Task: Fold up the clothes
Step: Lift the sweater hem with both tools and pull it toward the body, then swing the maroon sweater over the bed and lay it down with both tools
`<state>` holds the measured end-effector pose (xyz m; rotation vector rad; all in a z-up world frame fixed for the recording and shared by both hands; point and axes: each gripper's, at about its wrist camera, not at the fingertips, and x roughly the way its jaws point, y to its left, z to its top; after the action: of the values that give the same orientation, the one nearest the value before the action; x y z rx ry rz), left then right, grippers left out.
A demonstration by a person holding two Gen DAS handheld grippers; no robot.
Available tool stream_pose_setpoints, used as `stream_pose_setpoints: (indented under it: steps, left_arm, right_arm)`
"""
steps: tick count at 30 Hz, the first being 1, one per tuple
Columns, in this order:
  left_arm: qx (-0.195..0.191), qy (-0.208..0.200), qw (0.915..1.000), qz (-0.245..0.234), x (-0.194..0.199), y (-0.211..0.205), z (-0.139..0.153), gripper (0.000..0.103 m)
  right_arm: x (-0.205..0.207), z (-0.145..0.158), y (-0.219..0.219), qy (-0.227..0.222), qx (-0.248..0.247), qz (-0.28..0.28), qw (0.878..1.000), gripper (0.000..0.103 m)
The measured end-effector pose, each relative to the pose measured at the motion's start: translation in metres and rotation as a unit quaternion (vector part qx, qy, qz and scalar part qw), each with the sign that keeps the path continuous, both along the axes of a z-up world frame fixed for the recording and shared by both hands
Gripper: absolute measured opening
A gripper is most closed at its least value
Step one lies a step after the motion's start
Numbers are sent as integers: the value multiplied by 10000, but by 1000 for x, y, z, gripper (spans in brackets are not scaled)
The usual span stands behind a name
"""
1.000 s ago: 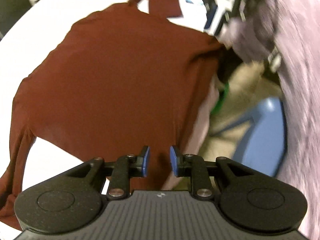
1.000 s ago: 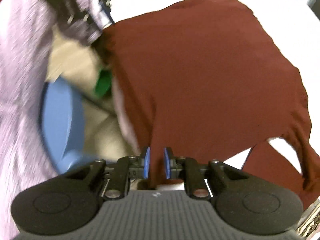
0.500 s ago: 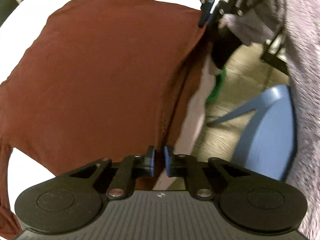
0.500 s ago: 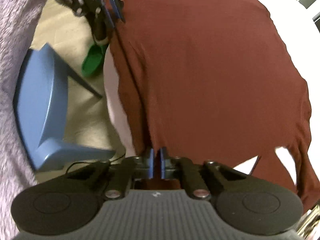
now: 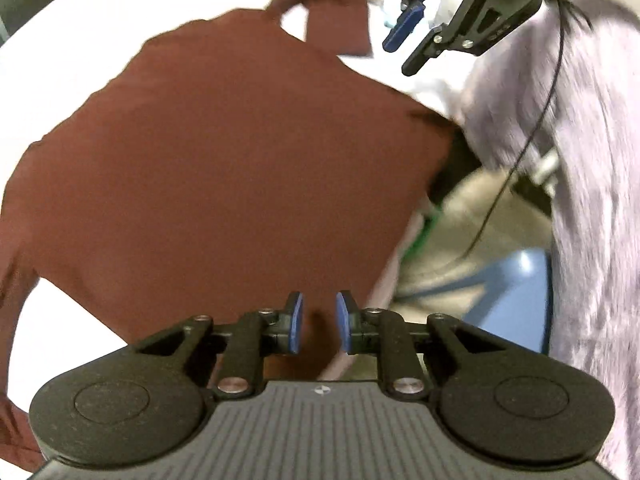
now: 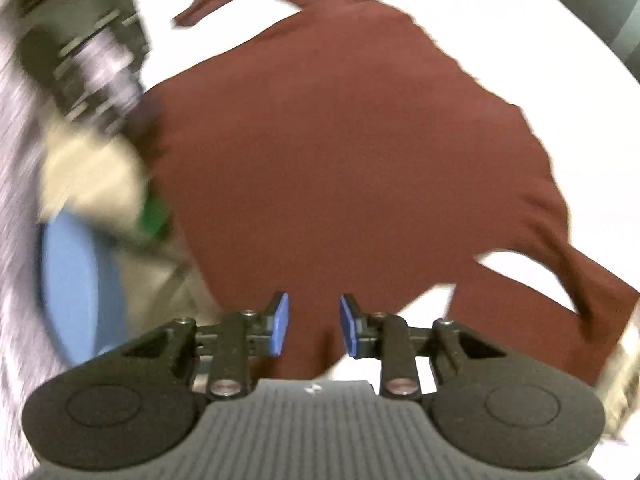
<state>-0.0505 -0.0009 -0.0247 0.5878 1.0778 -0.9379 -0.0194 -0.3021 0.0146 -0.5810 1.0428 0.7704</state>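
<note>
Jaws on both tools have parted since half a second ago: my left gripper (image 5: 319,322) and right gripper (image 6: 313,323) hold nothing. I've let go the hem, so the dark red long-sleeved shirt (image 5: 224,168) lies flat on the white table (image 5: 72,332), sleeves unfolded. Both grippers hover above its near edge.

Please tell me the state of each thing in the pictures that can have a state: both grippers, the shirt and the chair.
left gripper: open, holding nothing.
right gripper: open, holding nothing.
maroon shirt: spread flat on the white table, unfolded, near edge overhanging.
blue chair: unoccupied, beside the table.
</note>
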Motion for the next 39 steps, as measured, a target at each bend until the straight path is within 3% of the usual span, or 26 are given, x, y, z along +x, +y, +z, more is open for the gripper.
stream_pose_setpoints:
  steps: [3, 6, 11, 13, 16, 17, 18, 19, 24, 28, 32, 36, 39]
  left_arm:
    - [3, -229, 9987, 444, 20, 0, 9, 20]
    - [51, -322, 9960, 832, 39, -3, 12, 21]
    - [-71, -325, 9901, 1363, 66, -4, 8, 22]
    - [-92, -296, 9880, 1510, 72, -5, 5, 22]
    - [-104, -325, 9873, 1549, 76, -12, 5, 22]
    - [-116, -350, 9877, 1521, 76, -14, 5, 22]
    - [-128, -374, 9880, 1493, 76, -16, 6, 22]
    - [-143, -396, 9882, 1476, 77, -18, 8, 22]
    - [-261, -479, 9850, 1640, 79, -17, 21, 22]
    - [-452, -513, 9791, 1916, 87, -12, 34, 22]
    - [-766, -602, 9729, 2095, 89, -5, 49, 22]
    - [-1031, -753, 9675, 2182, 87, 1, 64, 22]
    - [-1065, -874, 9625, 2338, 87, 9, 68, 22]
  right_arm:
    - [27, 2, -19, -338, 14, -1136, 9929, 32]
    - [52, -8, -41, -197, 116, -2058, 9783, 33]
    - [63, -37, -44, 131, 137, -2246, 9743, 48]
    - [68, -47, -44, 199, 3, -2202, 9752, 49]
    - [75, -63, -45, 287, -415, -2202, 9742, 38]
    - [74, -63, -45, 272, -430, -2219, 9737, 31]
    - [73, -63, -45, 253, -430, -2238, 9734, 14]
    - [73, -60, -45, 192, -504, -2281, 9721, 12]
    - [75, -11, -59, -116, -478, -2636, 9634, 12]
    - [81, 61, -59, -677, -492, -2793, 9566, 12]
    - [90, 129, -47, -1004, -155, -2941, 9503, 12]
    - [95, 181, -3, -1154, 211, -2697, 9558, 12]
    - [95, 193, 40, -1153, 481, -2315, 9648, 12]
